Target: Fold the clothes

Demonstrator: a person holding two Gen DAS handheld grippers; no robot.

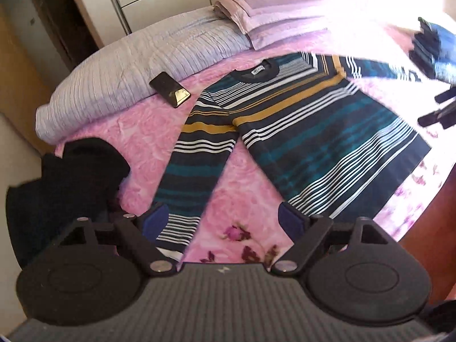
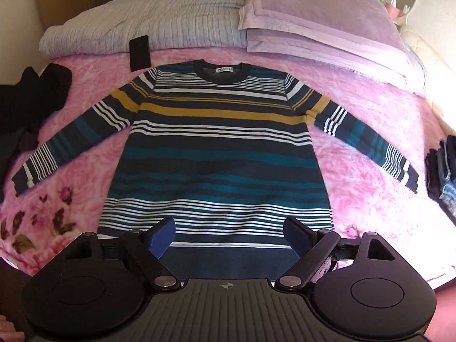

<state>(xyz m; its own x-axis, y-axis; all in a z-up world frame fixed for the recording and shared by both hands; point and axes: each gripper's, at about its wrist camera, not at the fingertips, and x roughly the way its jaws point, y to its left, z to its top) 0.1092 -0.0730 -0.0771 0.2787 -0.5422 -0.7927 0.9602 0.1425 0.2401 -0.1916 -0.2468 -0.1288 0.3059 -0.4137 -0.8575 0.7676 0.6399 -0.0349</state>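
Both tools stand released: the right tool [image 2: 229,235] hovers over the hem of the striped sweater [image 2: 219,154], the left tool [image 1: 222,219] beside its sleeve cuff. Spread flat, sleeves out, the sweater lies on a pink floral blanket [image 2: 356,165] covering the bed. At nine o'clock sits a black garment [image 2: 25,105]; at eleven, a phone [image 2: 139,52]; at three, folded clothes [image 2: 443,168]. Beyond lie a striped quilt [image 2: 136,22], lilac pillows [image 2: 319,14] and wardrobe doors [image 1: 136,0].

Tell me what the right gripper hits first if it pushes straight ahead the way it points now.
Most likely the striped sweater: the open right gripper sits over its hem, aimed up the body toward the collar. Depth is unclear, so it may skim above the fabric before touching.
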